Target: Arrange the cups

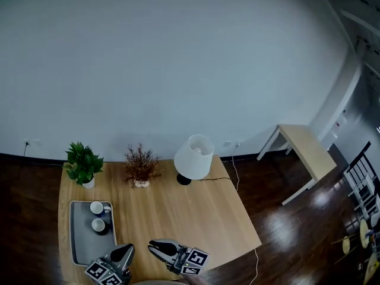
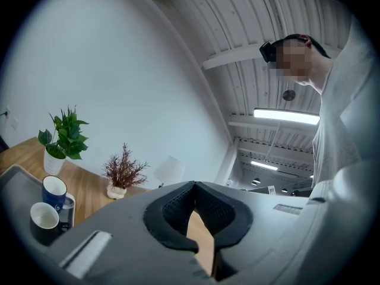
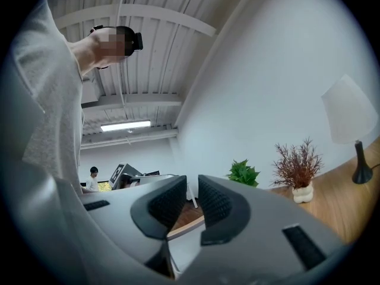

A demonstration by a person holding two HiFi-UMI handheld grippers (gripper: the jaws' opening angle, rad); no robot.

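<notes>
While two cups [image 1: 97, 207] sit on tray [image 1: 77, 245], left gripper [image 1: 129, 249] and right gripper [image 1: 152, 244] both closed, empty

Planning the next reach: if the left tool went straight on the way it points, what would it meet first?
Probably the white lamp: its shade shows just left of the tips of the left tool. Nothing nearer shows; depth is unclear.

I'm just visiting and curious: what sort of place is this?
Probably an office or lab dressed like a home: a wooden table with lamp and plants, a tray of cups, strip lights overhead.
</notes>
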